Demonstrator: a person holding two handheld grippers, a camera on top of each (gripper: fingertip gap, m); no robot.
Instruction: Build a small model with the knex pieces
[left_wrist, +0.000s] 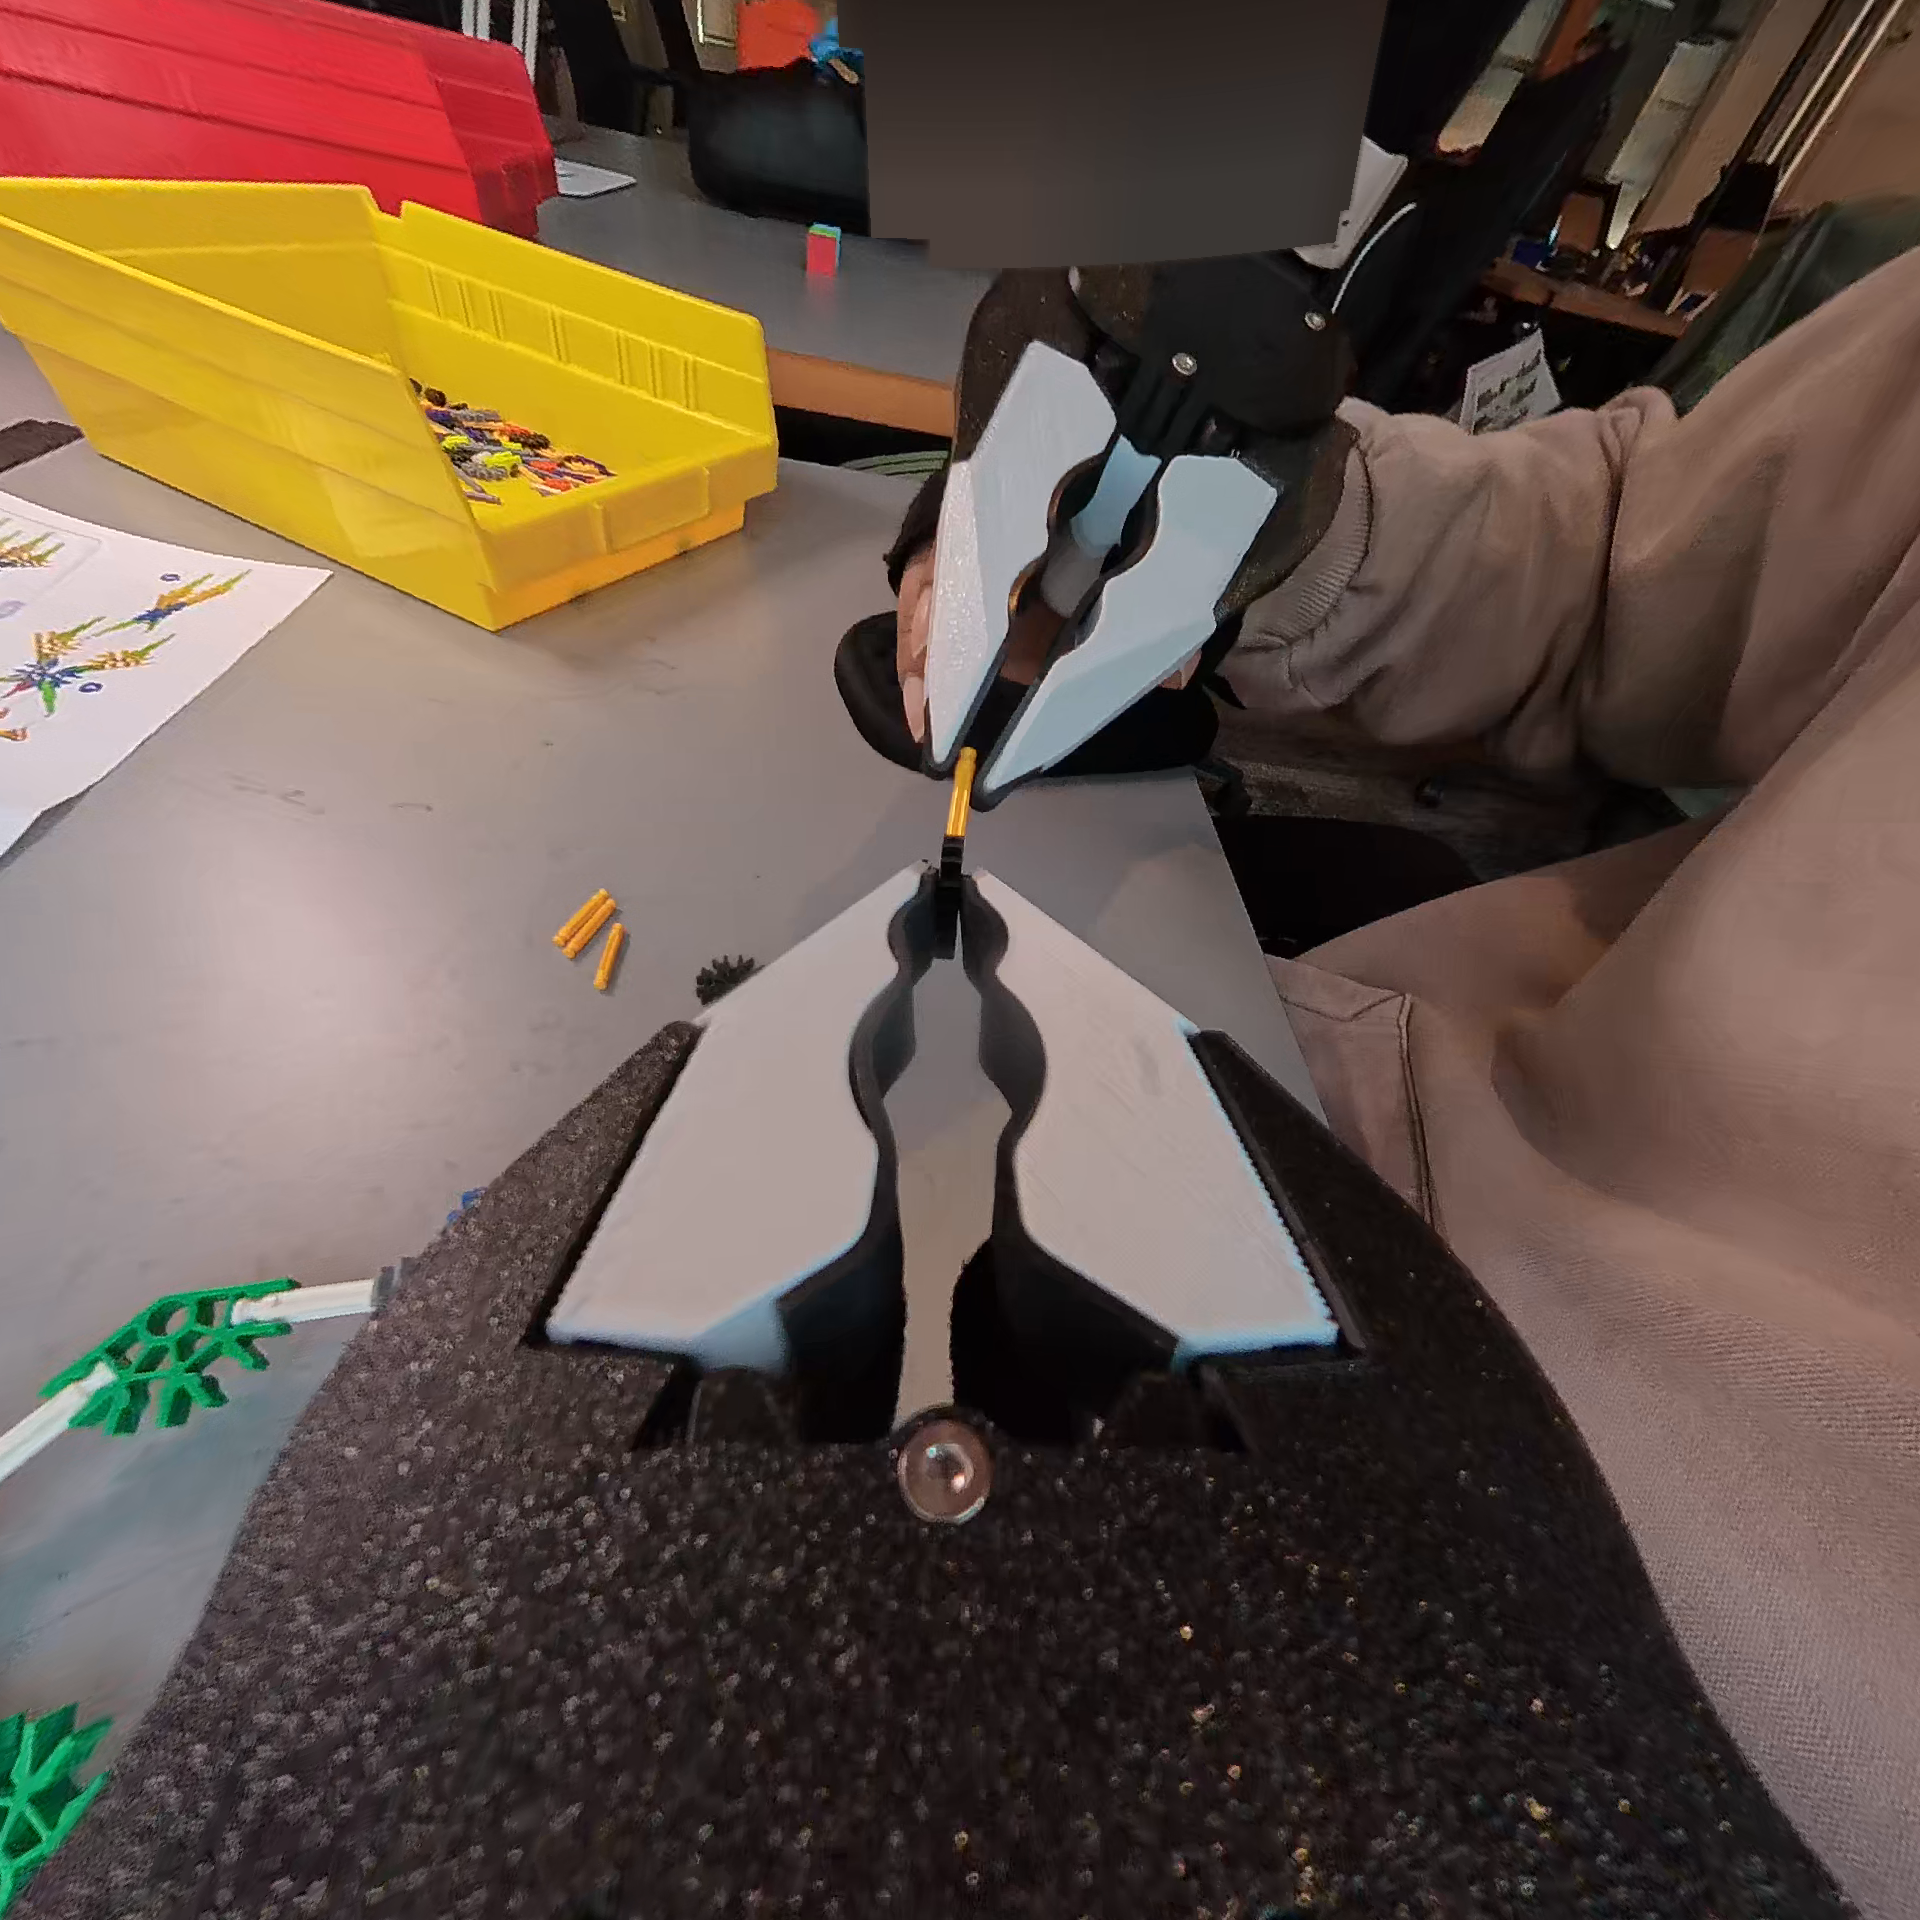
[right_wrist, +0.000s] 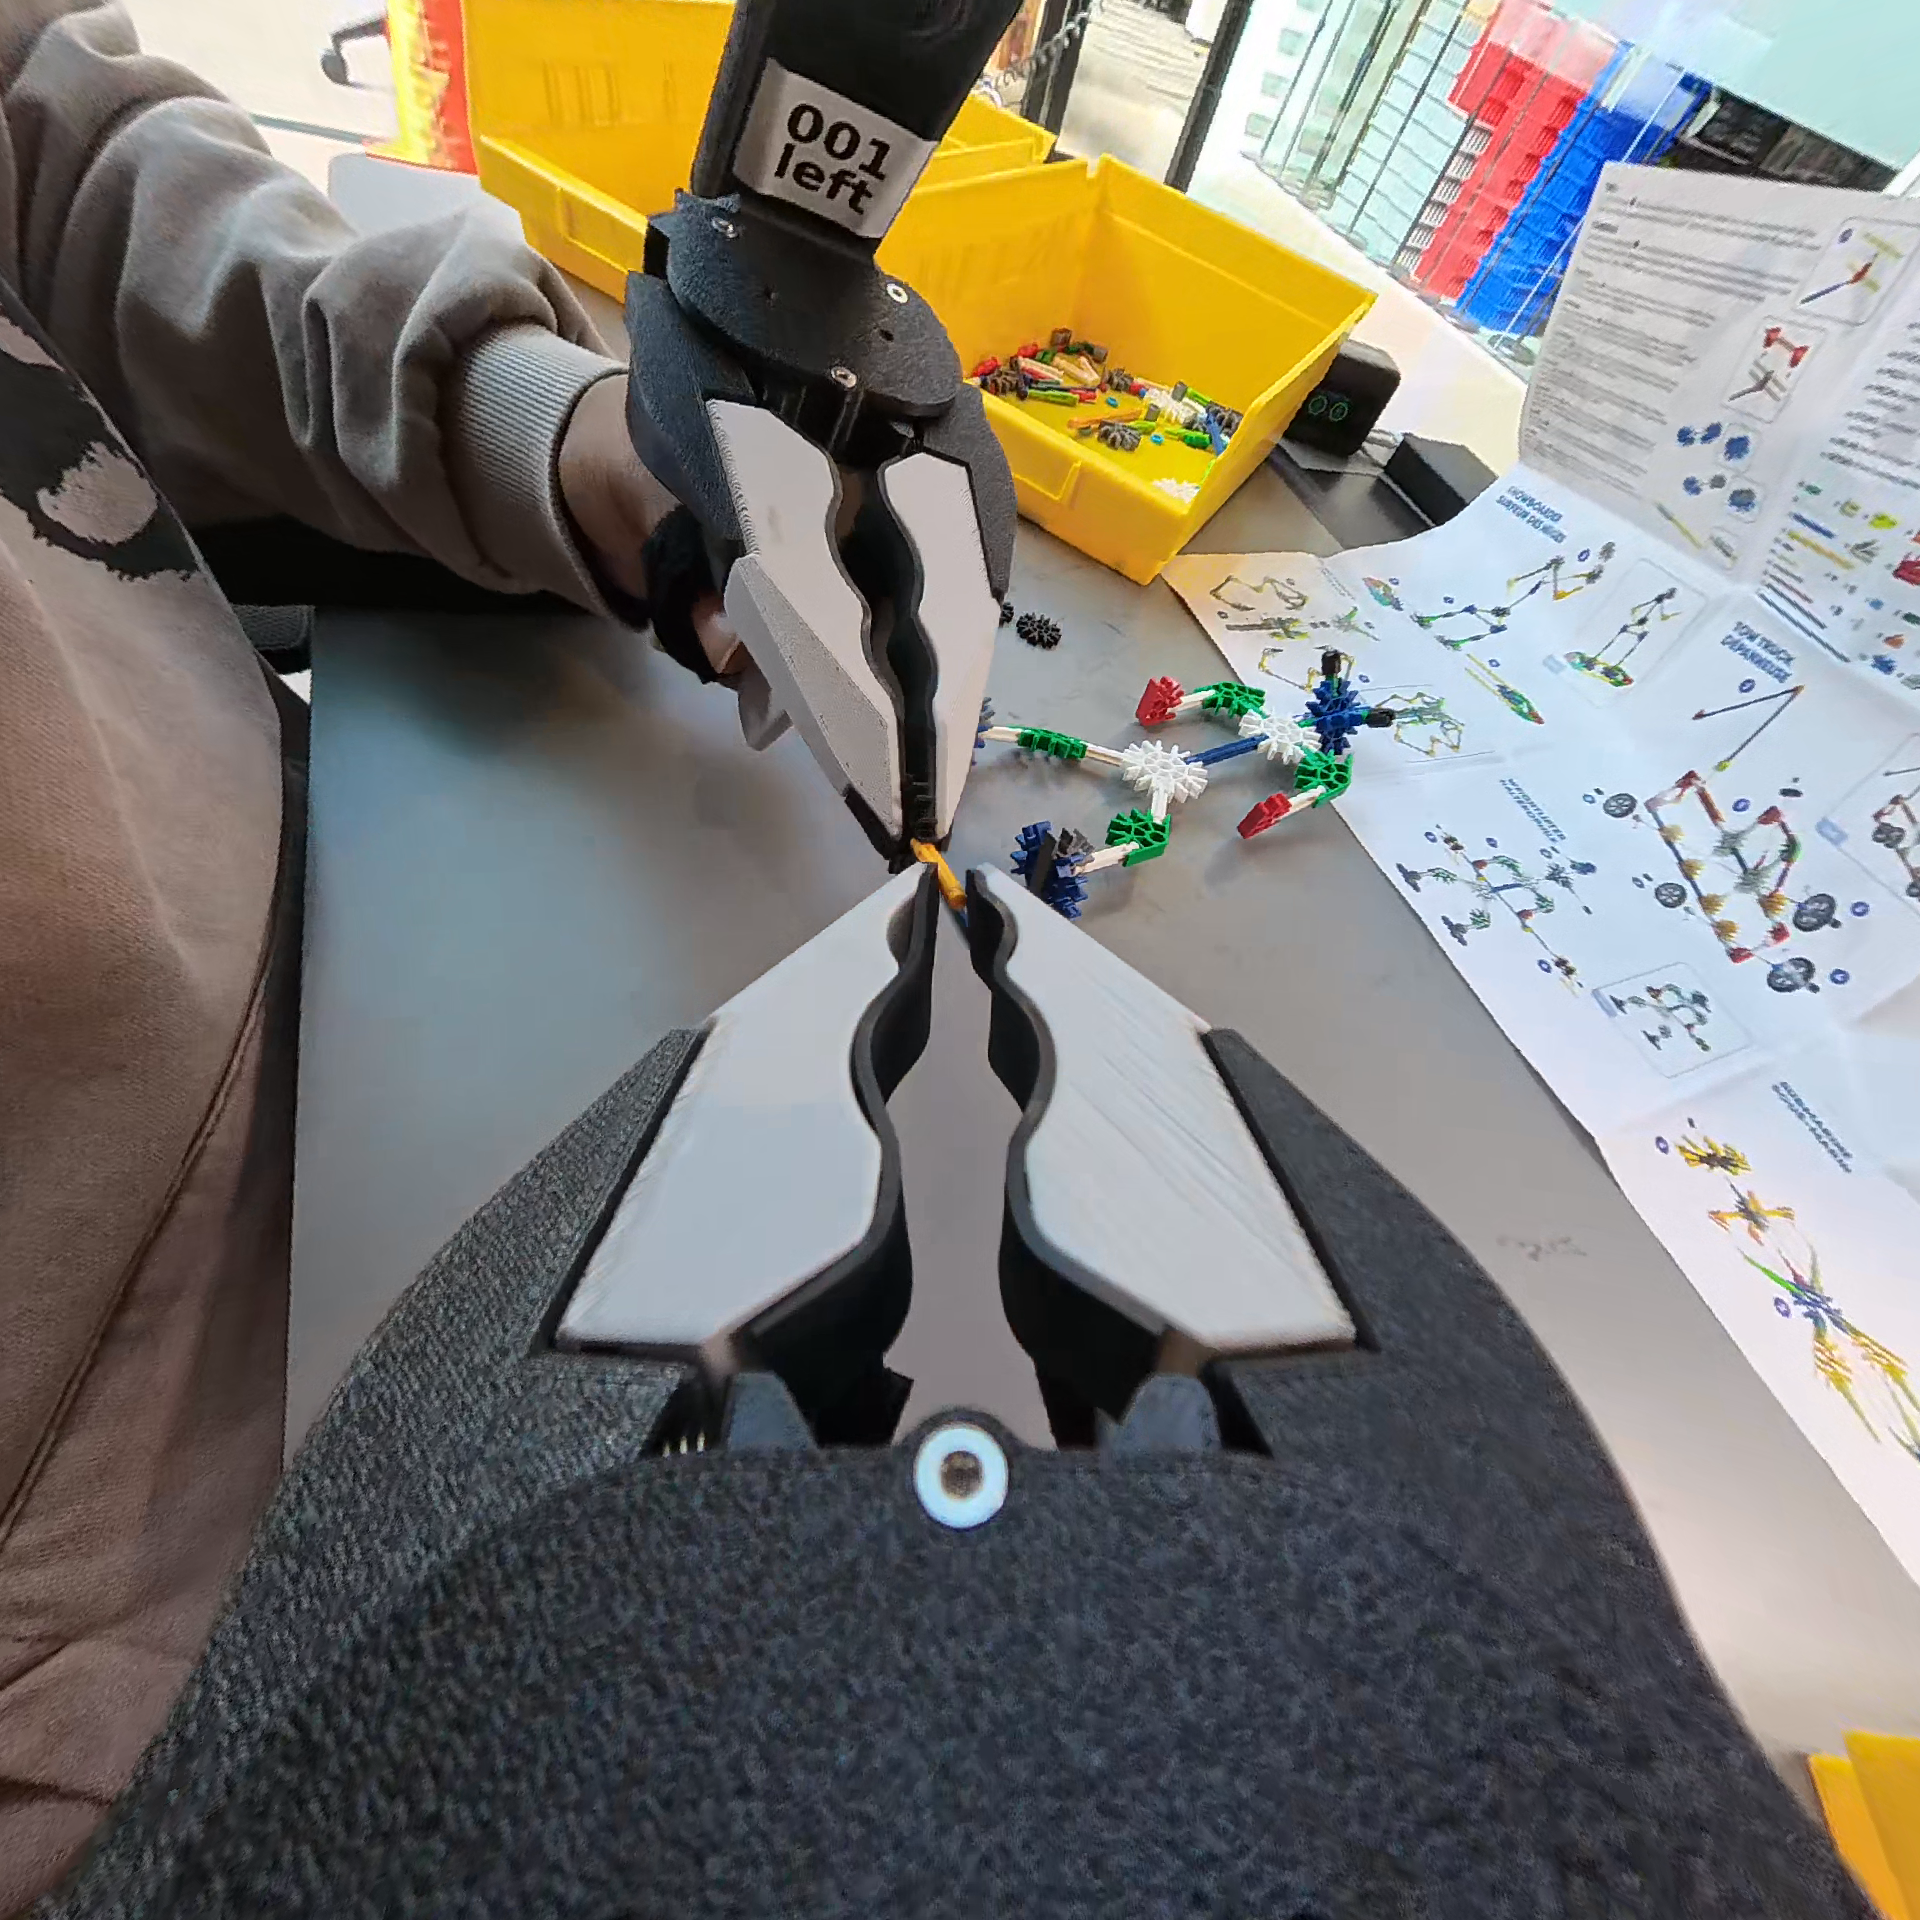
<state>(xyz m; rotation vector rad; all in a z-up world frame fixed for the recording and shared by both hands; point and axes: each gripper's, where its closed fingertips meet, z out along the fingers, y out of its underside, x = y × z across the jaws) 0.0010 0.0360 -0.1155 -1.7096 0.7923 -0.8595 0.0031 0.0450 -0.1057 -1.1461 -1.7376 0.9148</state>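
Note:
My left gripper (left_wrist: 948, 883) is shut on a small black connector (left_wrist: 950, 858), held above the grey table (left_wrist: 416, 831). A short yellow rod (left_wrist: 958, 798) sticks out of the connector. Its far end sits between the tips of my right gripper (left_wrist: 963, 774), which faces the left one tip to tip. In the right wrist view my right gripper (right_wrist: 951, 885) is shut on the yellow rod (right_wrist: 943, 873). The left gripper (right_wrist: 916, 831) comes down from above and meets it there. The black connector is mostly hidden in this view.
Three loose yellow rods (left_wrist: 592, 932) and a black connector (left_wrist: 724, 975) lie on the table. A yellow bin (left_wrist: 260, 312) of small parts stands at the back left by red bins (left_wrist: 208, 94). A green, white and blue rod assembly (right_wrist: 1195, 769) lies by instruction sheets (right_wrist: 1662, 883). The table edge (left_wrist: 1242, 935) is close on the right. My left and right fingertips are right by each other.

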